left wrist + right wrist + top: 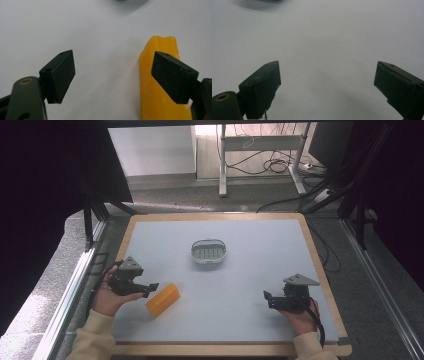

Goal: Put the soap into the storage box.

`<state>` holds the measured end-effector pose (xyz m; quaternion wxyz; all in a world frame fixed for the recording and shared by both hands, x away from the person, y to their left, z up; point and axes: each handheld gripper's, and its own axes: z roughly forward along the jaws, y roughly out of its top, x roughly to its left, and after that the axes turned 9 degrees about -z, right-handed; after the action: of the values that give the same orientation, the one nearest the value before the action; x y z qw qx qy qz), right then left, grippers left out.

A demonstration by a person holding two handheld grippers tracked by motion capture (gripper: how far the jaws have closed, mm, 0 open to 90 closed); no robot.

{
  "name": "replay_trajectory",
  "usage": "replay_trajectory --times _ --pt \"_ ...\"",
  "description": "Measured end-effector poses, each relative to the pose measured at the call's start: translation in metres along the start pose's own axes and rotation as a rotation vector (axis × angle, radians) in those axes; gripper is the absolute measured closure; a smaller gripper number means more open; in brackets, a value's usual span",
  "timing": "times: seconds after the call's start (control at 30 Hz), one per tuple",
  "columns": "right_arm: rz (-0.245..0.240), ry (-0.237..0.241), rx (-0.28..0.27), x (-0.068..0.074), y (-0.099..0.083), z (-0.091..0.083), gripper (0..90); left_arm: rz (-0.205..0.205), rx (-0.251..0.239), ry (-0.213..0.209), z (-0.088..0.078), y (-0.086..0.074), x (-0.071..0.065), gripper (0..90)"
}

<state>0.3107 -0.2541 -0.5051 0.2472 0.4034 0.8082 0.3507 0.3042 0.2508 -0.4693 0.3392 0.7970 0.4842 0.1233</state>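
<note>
No writing or brand mark can be read on anything here. A small oval dish (208, 252) with a pale rim and a slotted grey floor sits near the middle of the table (250, 285), toward the far side; nothing lies in it.

The yellow block (163, 300) lies flat on the table's pale grey surface at the near left, well apart from the dish. It is a long bar, orange-yellow, with a smooth waxy look and rounded, slightly uneven edges; in the left gripper view the yellow block (160, 82) has a small dip at its far end.

The left gripper (151, 287) is held just beside the block, its tips pointing at it. In its own view the left gripper (112, 75) has its jaws spread wide; the right-hand jaw stands in front of the block, and bare table shows between the two pads.

The right gripper (267, 299) rests at the near right of the table, far from the block. In its own view the right gripper (327, 87) is spread wide too, with bare table between its jaws
</note>
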Motion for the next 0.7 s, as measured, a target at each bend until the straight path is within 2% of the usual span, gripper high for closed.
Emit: replay_trajectory --times 0.13,0.23,0.37,0.5,0.7 --pt "0.013 -0.017 -0.026 -0.0055 -0.0004 -0.0009 7.0 -0.012 -0.008 -0.008 -0.0022 -0.0005 -0.003 19.3" --pt "0.021 -0.021 -0.041 -0.0072 -0.0005 -0.0022 8.3 -0.006 0.003 0.011 -0.0046 -0.0015 -0.0024 20.3" --pt "0.031 -0.003 -0.062 -0.006 -0.0017 -0.0043 10.0 -0.016 0.014 0.015 -0.0078 -0.0022 -0.0016 23.4" --pt "0.027 -0.034 -0.079 -0.0049 -0.0018 -0.0056 10.2 -0.02 0.011 0.003 -0.0085 -0.0021 -0.0024 24.8" --pt "0.031 -0.018 -0.086 -0.0075 -0.0028 -0.0044 10.2 -0.023 0.021 0.008 -0.008 -0.0016 -0.0021 24.9"
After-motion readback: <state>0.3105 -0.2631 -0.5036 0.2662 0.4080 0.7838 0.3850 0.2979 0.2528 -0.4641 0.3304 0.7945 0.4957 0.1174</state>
